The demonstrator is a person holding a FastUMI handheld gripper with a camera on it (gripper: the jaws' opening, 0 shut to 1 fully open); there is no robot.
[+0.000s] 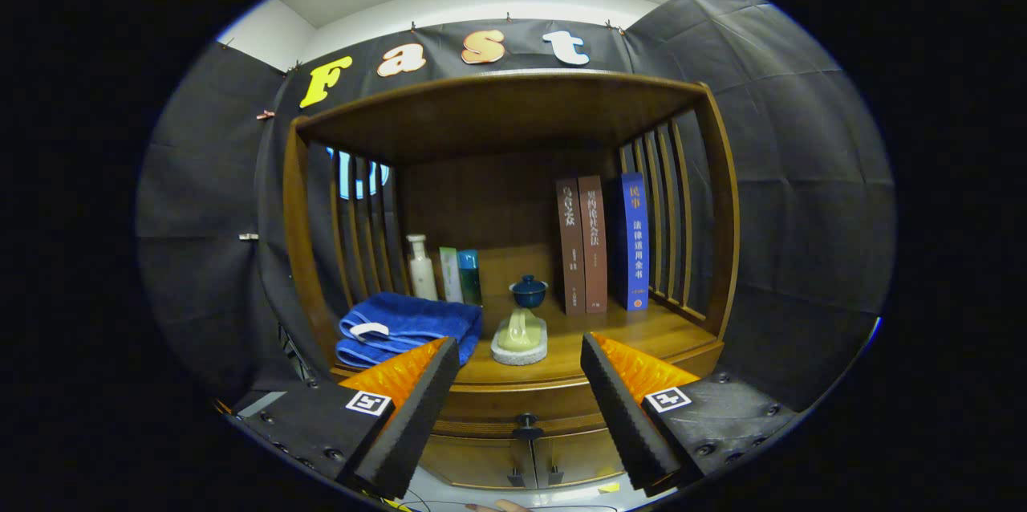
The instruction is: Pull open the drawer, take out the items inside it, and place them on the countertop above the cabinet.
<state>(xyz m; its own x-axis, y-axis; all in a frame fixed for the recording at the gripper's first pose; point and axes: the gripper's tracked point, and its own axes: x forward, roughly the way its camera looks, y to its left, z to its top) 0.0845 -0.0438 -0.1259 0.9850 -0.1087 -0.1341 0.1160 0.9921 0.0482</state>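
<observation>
A wooden cabinet stands ahead, and its countertop sits under an open shelf frame. Just below the countertop's front edge runs the drawer front, which looks shut. Its small dark knob lies low between my two fingers. My gripper is open, with a wide gap and nothing held. The fingertips reach up to the countertop's front edge. The drawer's contents are hidden.
On the countertop lie a folded blue towel, bottles and small boxes behind it, a pale cup on a round coaster, a dark blue lidded cup and three upright books. Cabinet doors with handles sit under the drawer.
</observation>
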